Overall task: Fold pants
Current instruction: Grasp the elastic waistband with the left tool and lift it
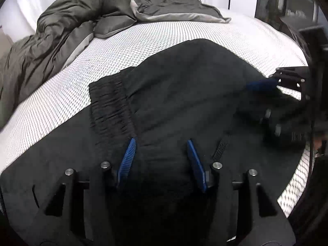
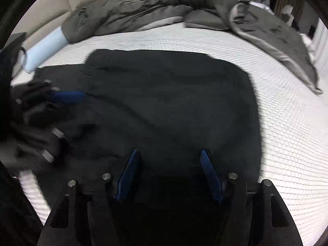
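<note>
Black pants [image 1: 184, 86] lie spread on a white mattress [image 1: 61, 94], with the gathered elastic waistband [image 1: 110, 106] to the left in the left wrist view. My left gripper [image 1: 161, 142] hovers low over the cloth just right of the waistband, its blue pads apart and the fabric lying flat beneath them. My right gripper [image 2: 168, 152] stands over the near edge of the pants [image 2: 164, 94], jaws apart, nothing pinched. Each view shows the other gripper blurred at the side: a blue finger [image 1: 262, 85] at right and a blue finger [image 2: 67, 96] at left.
A rumpled grey duvet [image 1: 67, 26] and a grey pillow [image 1: 114, 24] lie across the far side of the mattress [image 2: 287, 133]. A pale blue roll [image 2: 45, 47] rests at the far left edge. White patterned mattress shows around the pants.
</note>
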A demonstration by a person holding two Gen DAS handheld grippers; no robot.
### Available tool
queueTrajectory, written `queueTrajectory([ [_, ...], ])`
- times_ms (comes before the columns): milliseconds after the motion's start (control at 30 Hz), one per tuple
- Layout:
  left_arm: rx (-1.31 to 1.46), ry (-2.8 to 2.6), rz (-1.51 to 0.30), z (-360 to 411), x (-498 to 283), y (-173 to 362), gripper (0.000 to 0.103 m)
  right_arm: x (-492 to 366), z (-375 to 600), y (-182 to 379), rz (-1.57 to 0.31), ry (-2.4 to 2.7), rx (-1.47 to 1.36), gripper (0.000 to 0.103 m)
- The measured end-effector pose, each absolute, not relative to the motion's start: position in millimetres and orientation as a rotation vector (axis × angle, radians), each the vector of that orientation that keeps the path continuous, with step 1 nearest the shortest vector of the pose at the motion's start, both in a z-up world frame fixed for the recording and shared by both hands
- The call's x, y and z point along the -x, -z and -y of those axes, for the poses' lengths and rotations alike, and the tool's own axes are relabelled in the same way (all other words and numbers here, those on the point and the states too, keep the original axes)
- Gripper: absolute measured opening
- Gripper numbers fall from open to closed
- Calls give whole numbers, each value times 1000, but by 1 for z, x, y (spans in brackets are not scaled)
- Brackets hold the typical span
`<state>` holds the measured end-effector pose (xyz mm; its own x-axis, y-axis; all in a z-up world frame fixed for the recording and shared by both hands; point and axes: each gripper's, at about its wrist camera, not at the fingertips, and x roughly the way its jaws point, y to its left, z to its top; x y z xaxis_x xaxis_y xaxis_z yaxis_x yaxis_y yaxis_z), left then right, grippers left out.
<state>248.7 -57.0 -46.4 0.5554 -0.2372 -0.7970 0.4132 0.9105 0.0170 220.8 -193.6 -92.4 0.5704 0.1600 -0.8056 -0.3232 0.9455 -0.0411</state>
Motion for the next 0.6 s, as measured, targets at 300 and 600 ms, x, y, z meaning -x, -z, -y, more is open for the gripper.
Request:
queueTrajectory([
  [300,-138,385,-827,40,-234,8,61,-204,240,63,-826,-199,52,64],
  [600,-223,327,-963,56,-305,40,59,-257,185,86,-947,-382,59,66],
])
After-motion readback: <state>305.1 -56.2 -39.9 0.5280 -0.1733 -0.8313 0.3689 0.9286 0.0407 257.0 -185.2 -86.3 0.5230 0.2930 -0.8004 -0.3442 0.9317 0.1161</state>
